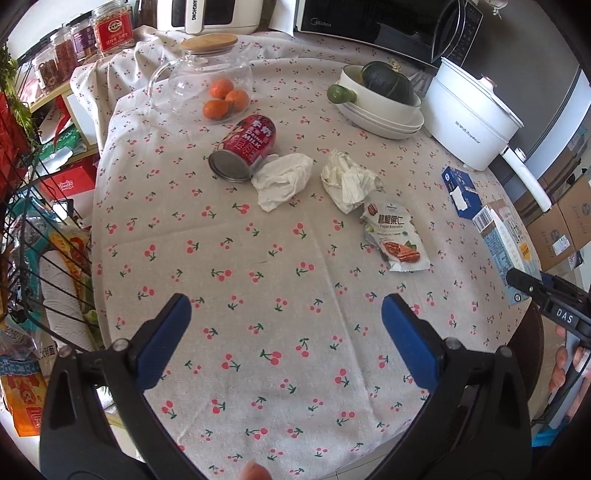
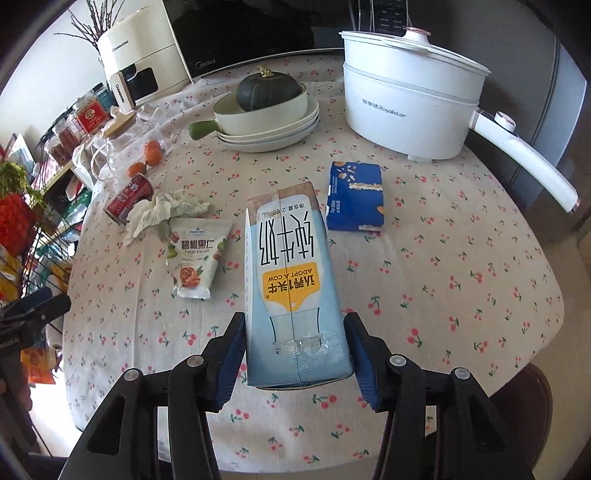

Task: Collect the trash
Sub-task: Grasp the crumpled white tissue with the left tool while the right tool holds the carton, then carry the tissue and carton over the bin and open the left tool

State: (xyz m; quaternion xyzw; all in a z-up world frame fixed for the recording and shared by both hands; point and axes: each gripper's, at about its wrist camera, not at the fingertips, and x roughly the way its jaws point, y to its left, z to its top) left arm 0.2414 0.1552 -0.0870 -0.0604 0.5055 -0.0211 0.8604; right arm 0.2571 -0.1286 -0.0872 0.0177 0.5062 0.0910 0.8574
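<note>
A light-blue milk carton [image 2: 291,284] lies on the cherry-print tablecloth [image 2: 461,295], its near end between my right gripper's [image 2: 295,339] blue pads, which press its sides. The carton also shows in the left wrist view [image 1: 506,240], with the right gripper [image 1: 546,295] beside it. My left gripper [image 1: 286,314] is open and empty over bare cloth. Farther off lie a red milk can [image 1: 245,147] on its side, two crumpled tissues [image 1: 282,179] [image 1: 349,181], a pecan snack packet [image 1: 395,236] and a blue box [image 1: 460,190].
A glass pot with oranges [image 1: 207,85], stacked white dishes holding a dark squash [image 1: 384,99] and a white electric cooker [image 1: 472,110] stand at the back. A microwave [image 1: 369,22] is behind them. A wire rack [image 1: 33,221] of goods is at the left.
</note>
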